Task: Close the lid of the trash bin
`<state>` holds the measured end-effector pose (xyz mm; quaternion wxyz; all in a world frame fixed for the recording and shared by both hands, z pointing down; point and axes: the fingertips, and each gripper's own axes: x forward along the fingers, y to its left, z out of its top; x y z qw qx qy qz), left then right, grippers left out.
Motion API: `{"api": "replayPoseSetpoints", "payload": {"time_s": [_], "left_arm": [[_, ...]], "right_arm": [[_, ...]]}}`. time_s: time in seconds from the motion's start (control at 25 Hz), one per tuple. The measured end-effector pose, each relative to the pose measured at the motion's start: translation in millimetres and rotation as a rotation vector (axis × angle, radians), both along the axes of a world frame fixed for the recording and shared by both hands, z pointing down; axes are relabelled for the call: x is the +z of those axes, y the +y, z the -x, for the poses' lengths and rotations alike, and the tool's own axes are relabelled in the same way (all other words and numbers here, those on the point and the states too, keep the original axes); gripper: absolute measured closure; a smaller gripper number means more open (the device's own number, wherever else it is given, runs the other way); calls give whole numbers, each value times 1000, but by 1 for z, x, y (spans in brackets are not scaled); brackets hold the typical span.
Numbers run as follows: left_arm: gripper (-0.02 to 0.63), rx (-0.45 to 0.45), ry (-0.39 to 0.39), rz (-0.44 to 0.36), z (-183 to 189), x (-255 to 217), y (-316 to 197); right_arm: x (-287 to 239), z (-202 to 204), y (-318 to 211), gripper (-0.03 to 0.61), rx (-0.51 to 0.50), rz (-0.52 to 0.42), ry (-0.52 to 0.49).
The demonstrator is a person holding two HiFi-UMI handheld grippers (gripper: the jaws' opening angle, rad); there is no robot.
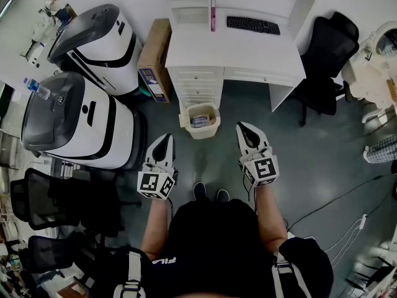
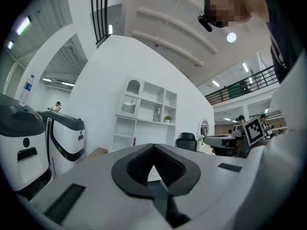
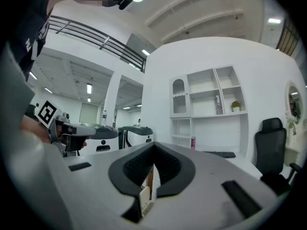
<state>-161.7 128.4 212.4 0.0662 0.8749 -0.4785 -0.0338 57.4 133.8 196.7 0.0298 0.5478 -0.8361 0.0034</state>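
The floor (image 1: 322, 154) is a dark grey-green, bare but for thin cables (image 1: 335, 197) trailing across it on the right. Against the white wall stands a white table (image 1: 236, 54) with a black keyboard (image 1: 252, 25) and a slim magenta thing (image 1: 213, 14) standing upright on it. There is a stack of drawers (image 1: 198, 85) under its left end and a white shelf unit (image 3: 211, 99) rising behind. A black office chair (image 1: 325, 54) sits at the table's right end. To the left are two big white-and-black machines (image 1: 93, 39), one behind the other, and a clear water bottle (image 1: 38, 89) lies on the nearer one. A brown cardboard box (image 1: 153, 58) stands on edge between the farther machine and the drawers.

The trash bin (image 1: 202, 133), pale beige, stands on the floor just in front of the drawers. Its top is open, with blue and white litter showing inside. It is ahead of the person and between the two tools, touching neither.

The left hand-held gripper (image 1: 166, 138) is held level, its jaws pressed together at the tips with nothing in them. The right hand-held gripper (image 1: 242, 126) is level too, with its jaws likewise meeting at the tips and empty.

As for writing, white letters (image 1: 166, 261) on the person's black shirt read "FIL", the rest lost in a fold. The box carries a printed label too small to read.
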Motion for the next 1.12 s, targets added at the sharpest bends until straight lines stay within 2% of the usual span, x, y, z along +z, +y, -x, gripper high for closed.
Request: {"api": "replayPoseSetpoints", "payload": {"time_s": [0.44,0.84,1.12], "left_arm": [[611,12,3,-9,-3,-1,0],[611,1,4,-8,-7,0,3],[611,-25,-24,-30,-31,-3,15]], "right_arm": [[-7,6,2,575,-7,-28,0],[-7,-7,2,574,22,-20,-38],[-1,-21,6,574,-10,-11,-18]]}}
